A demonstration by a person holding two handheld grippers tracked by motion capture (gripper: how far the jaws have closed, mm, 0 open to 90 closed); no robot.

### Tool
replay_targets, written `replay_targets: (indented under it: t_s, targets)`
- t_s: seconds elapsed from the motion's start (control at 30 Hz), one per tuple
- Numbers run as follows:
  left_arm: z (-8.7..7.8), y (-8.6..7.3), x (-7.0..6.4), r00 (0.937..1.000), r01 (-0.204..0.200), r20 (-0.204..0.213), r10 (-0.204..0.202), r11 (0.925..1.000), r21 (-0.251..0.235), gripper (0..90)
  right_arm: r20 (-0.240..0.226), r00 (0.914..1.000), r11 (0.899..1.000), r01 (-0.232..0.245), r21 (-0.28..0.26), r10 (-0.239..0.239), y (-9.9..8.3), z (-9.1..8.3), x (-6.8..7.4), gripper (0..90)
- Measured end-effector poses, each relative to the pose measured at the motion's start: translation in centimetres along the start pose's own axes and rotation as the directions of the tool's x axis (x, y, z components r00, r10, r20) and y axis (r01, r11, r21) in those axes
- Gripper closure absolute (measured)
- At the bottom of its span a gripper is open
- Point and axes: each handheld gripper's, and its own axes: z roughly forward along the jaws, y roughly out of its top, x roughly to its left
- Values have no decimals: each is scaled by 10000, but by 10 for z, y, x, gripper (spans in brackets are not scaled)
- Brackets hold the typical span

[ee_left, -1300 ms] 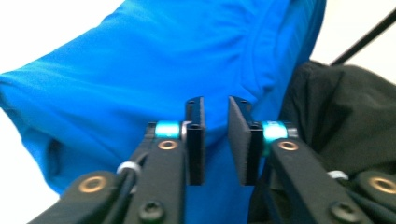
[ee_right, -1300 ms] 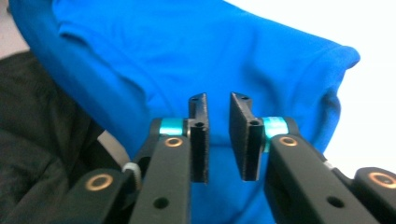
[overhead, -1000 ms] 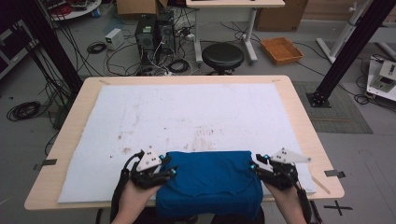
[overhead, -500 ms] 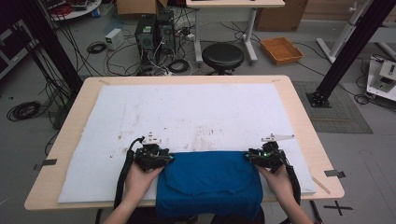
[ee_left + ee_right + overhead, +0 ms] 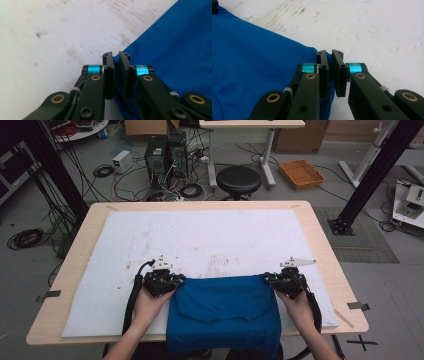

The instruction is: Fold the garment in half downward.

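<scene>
**Blue cloth pinched at both far corners**

The blue cloth (image 5: 223, 312) is lying at the near edge of the counter (image 5: 90, 220), on the white stained mat (image 5: 200, 240) that is covering most of the top. Its near part is hanging over the counter's front edge, and a folded flap is showing across its middle. The far edge is running straight between the two grippers.

The left tongs (image 5: 176, 281) are gripping the cloth's far left corner; in the left gripper view the black jaws are pressed nearly together with blue fabric (image 5: 175, 50) caught between them. The right tongs (image 5: 269, 279) are gripping the far right corner, and the right gripper view is showing their jaws closed likewise on the cloth's (image 5: 249, 62) edge. Both grippers are resting low over the mat, a hand behind each.

Beyond the counter, a black stool (image 5: 238, 180), a computer tower (image 5: 156, 155) amid cables, and an orange tray (image 5: 301, 173) are sitting on the floor.
</scene>
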Motion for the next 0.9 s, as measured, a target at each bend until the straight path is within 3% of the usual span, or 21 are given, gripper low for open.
replay_targets:
  t_s: [0.17, 0.33, 0.5, 0.6, 0.7, 0.9]
  targets:
    - [10, 22, 20, 9997, -140, -192, 140, 9999, 10, 834, 286, 9995, 9999, -94, -78, 96, 25, 10, -14, 848]
    - [23, 40, 40, 9991, 103, -420, -105, 9999, -68, 834, 625, 9980, 9998, -89, -167, 99, 48, 21, -27, 848]
    - [36, 55, 52, 9978, -120, -651, 130, 9998, 165, 833, 919, 9958, 9996, -14, -269, 39, 59, 33, -35, 847]
    - [41, 56, 56, 9973, -161, -720, 156, 9999, -63, 833, 945, 9954, 9998, -170, -91, 178, 59, 39, -40, 847]
    - [45, 55, 59, 9973, -58, -737, 68, 9999, 140, 833, 905, 9957, 9997, -210, -145, 222, 59, 43, -44, 847]
    - [44, 54, 60, 9956, -81, -927, 104, 9997, 251, 832, 879, 9961, 9999, 92, -60, -86, 66, 51, -44, 847]
